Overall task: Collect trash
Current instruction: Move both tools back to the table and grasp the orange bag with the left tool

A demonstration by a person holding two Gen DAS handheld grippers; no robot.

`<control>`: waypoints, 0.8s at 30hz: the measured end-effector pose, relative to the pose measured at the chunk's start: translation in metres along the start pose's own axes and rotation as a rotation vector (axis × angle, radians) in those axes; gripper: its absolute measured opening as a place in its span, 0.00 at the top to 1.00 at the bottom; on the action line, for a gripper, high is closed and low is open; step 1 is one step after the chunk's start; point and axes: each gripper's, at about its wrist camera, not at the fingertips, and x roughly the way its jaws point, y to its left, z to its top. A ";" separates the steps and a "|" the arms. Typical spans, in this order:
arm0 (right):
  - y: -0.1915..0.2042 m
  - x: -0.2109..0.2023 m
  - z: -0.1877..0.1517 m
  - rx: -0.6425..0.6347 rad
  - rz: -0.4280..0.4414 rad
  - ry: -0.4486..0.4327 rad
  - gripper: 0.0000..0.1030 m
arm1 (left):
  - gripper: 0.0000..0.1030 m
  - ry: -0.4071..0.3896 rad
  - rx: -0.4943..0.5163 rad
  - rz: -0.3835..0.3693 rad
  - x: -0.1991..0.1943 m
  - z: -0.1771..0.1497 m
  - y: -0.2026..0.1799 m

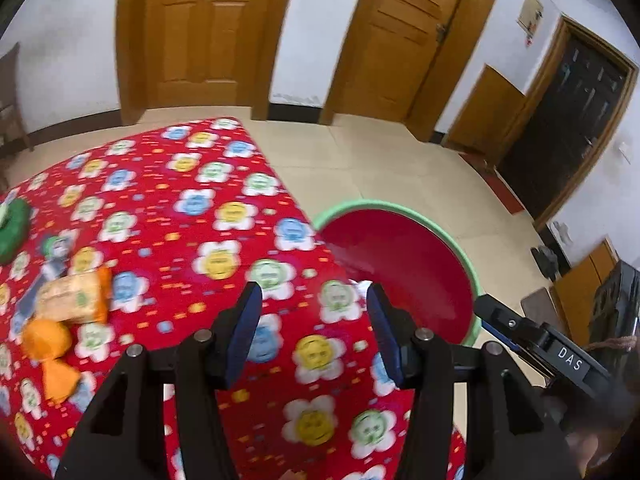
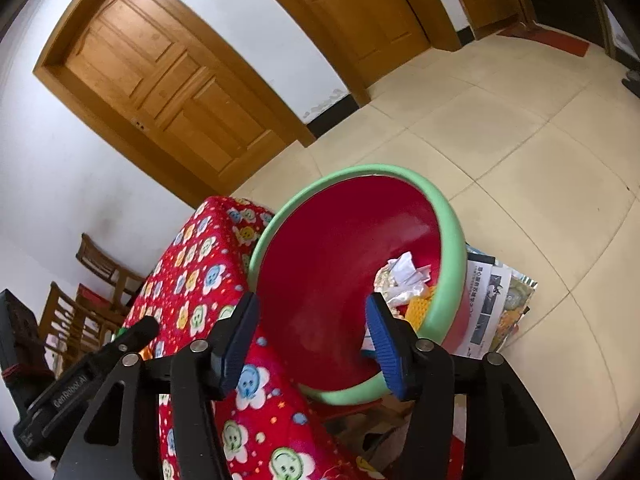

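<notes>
Both grippers hang with blue ribbed fingers spread wide, holding nothing: the left gripper (image 1: pixel 314 322) above the desk (image 1: pixel 208 216), draped in soft red cloth printed with smiling flowers, the right gripper (image 2: pixel 312 326) over the basin (image 2: pixel 448 216). That round, glossy red plastic basin with a mint-green rim sits beside the desk edge, crumpled white paper scraps (image 2: pixel 404 272) heaped inside. Orange wrappers (image 1: pixel 64 312), blurred, lie on the cloth well apart.

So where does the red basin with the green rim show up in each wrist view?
Left wrist: red basin right of centre, past the table's edge, partly behind the left gripper.
Right wrist: basin centre frame, trash inside.
Shared landmark: the flowered red tablecloth beside it.
</notes>
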 end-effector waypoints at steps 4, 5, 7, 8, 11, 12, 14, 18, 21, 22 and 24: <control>0.007 -0.003 -0.007 -0.011 0.006 -0.002 0.39 | 0.47 -0.023 -0.030 0.043 -0.015 -0.006 0.021; 0.010 -0.004 -0.010 -0.014 0.006 -0.003 0.38 | 0.47 -0.027 -0.039 0.052 -0.019 -0.008 0.027; 0.013 -0.006 -0.013 -0.018 0.007 -0.006 0.37 | 0.47 -0.032 -0.057 0.073 -0.026 -0.013 0.039; 0.015 -0.007 -0.015 -0.020 0.011 -0.009 0.36 | 0.47 -0.034 -0.065 0.083 -0.031 -0.017 0.045; 0.021 -0.009 -0.020 -0.022 0.032 -0.022 0.33 | 0.47 -0.039 -0.084 0.113 -0.042 -0.024 0.060; 0.024 -0.010 -0.022 -0.025 0.037 -0.025 0.30 | 0.47 -0.041 -0.094 0.124 -0.046 -0.026 0.065; 0.029 -0.010 -0.026 -0.033 0.038 -0.026 0.28 | 0.47 -0.046 -0.113 0.145 -0.052 -0.031 0.076; 0.042 -0.011 -0.034 -0.066 0.039 -0.024 0.26 | 0.47 -0.051 -0.141 0.197 -0.063 -0.040 0.099; 0.050 -0.014 -0.037 -0.084 0.038 -0.032 0.23 | 0.47 -0.052 -0.160 0.238 -0.067 -0.044 0.115; 0.052 -0.014 -0.038 -0.089 0.037 -0.035 0.23 | 0.47 -0.048 -0.166 0.250 -0.067 -0.045 0.120; 0.057 -0.014 -0.041 -0.098 0.033 -0.036 0.23 | 0.44 -0.034 -0.183 0.284 -0.064 -0.046 0.131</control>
